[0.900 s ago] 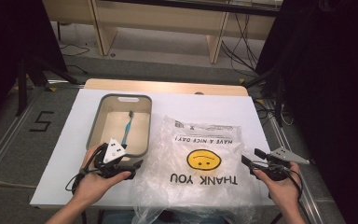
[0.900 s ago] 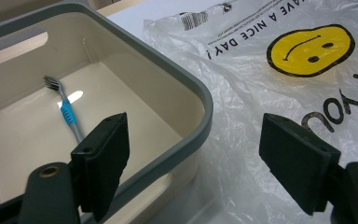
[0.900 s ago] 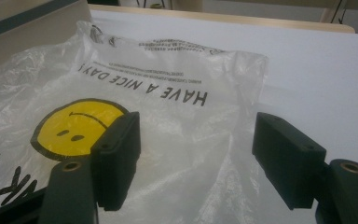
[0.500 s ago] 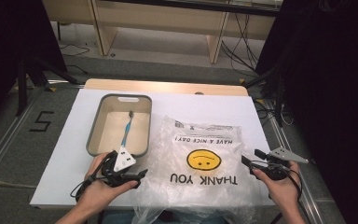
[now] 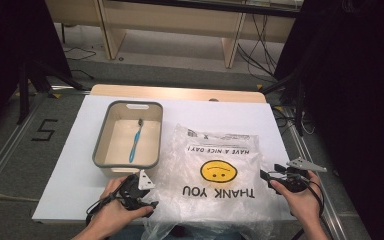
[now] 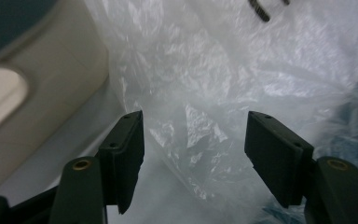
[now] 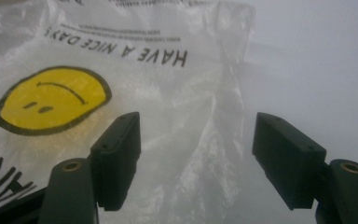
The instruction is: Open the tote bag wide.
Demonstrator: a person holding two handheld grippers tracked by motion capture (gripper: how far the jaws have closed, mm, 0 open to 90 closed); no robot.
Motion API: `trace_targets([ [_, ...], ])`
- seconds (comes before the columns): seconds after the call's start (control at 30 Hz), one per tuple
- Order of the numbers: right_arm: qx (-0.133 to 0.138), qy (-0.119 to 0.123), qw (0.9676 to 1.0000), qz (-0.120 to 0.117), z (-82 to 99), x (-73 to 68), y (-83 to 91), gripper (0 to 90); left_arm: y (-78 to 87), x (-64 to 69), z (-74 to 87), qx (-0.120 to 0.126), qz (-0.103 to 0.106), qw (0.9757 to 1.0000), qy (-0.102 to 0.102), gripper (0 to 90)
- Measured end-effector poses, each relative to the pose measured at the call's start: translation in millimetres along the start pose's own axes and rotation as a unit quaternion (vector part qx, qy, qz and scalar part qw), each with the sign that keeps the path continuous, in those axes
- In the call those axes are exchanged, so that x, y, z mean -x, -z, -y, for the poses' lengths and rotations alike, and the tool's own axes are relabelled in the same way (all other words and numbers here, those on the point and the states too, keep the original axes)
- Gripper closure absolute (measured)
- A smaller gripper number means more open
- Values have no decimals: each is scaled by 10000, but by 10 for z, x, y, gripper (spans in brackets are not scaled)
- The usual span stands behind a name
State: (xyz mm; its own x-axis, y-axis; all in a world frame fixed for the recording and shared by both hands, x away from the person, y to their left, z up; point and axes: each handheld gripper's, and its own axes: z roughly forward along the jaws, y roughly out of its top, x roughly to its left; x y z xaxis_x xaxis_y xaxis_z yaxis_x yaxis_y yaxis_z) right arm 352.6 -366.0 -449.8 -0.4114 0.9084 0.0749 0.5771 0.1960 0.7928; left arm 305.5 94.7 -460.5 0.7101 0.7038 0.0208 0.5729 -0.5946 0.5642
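Since the earlier high views, my left gripper point(image 5: 139, 192) has drawn back from the front wall of the grey rectangular plastic bin point(image 5: 101, 150) toward the near-left edge of the clear crinkled plastic bag printed with a yellow smiley face point(image 5: 219, 172); my right gripper point(image 5: 279, 176) holds its place at the bag's right edge.

High view: bag lies flat on the white table point(image 5: 65, 165), mouth toward me. A blue toothbrush point(image 5: 135, 140) rests inside the bin, untouched.

Left gripper view: jaws released, standing wide, with loose bag film point(image 6: 200, 93) between and beyond them; nothing is pinched. Bin wall point(image 6: 51, 74) sits just to the side.

Right gripper view: jaws also released and wide, above the bag's right margin point(image 7: 200, 112) near the smiley print; no grasp.

Judgement: both grippers are now lined up on the bag's near edge, so I am set to take hold and open it.
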Motion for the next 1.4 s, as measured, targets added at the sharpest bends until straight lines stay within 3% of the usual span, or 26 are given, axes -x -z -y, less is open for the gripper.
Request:
trace_targets([
  [0.1, -347, -109, 9993, 48, 33, 21, -29, 368, -65, -24, 2, -89, 137, 9997, 198, 407],
  [0.2, -522, -128, 9985, 45, 46, 28, -48, 381, -113, -38, -6, -134, 132, 9994, 284, 426],
  [0.3, -942, -151, 9954, -29, 80, 22, -96, 412, -167, -34, -19, -209, 107, 9994, 242, 472],
  [0.37, -1021, -145, 9947, -36, 89, 21, -107, 421, -204, -19, -25, -269, 72, 9995, 144, 484],
  [0.43, -1229, -120, 9923, -16, 102, 18, -122, 462, -212, -18, -50, -292, 98, 9994, 126, 521],
  [0.5, -1251, -116, 9921, -15, 103, 18, -122, 475, -219, -22, -64, -306, 137, 9993, 144, 534],
  [0.6, -1507, -50, 9886, 35, 112, 12, -132, 562, -226, -26, -79, -303, 158, 9993, 160, 651],
  [0.73, -1616, 75, 9867, 135, 110, -3, -139, 636, -240, -35, -112, -345, 129, 9993, 117, 741],
  [0.77, -1693, 199, 9852, 182, 100, -5, -143, 701, -246, -33, -119, -329, 114, 9993, 103, 816],
  [0.83, -1768, 271, 9836, 225, 89, -7, -146, 771, -257, -17, -129, -309, 45, 9995, -1, 879],
  [0.87, -1768, 271, 9836, 225, 89, -7, -146, 771, -264, -2, -135, -295, -4, 9995, -67, 879],
  [0.93, -1832, 161, 9829, 108, 77, 12, -149, 874, -272, 43, -151, -305, -155, 9991, -253, 894],
  [1.0, -1804, 46, 9836, 50, 81, 19, -151, 900, -279, 52, -154, -254, -190, 9991, -287, 895],
  [1.2, -1717, -162, 9850, 72, 87, 40, -129, 900, -288, 50, -244, -180, -213, 9989, -378, 896],
  [1.4, -1516, -364, 9876, 196, 61, 100, -60, 900, -171, 5, -427, 172, -382, 9983, -412, 896],
])
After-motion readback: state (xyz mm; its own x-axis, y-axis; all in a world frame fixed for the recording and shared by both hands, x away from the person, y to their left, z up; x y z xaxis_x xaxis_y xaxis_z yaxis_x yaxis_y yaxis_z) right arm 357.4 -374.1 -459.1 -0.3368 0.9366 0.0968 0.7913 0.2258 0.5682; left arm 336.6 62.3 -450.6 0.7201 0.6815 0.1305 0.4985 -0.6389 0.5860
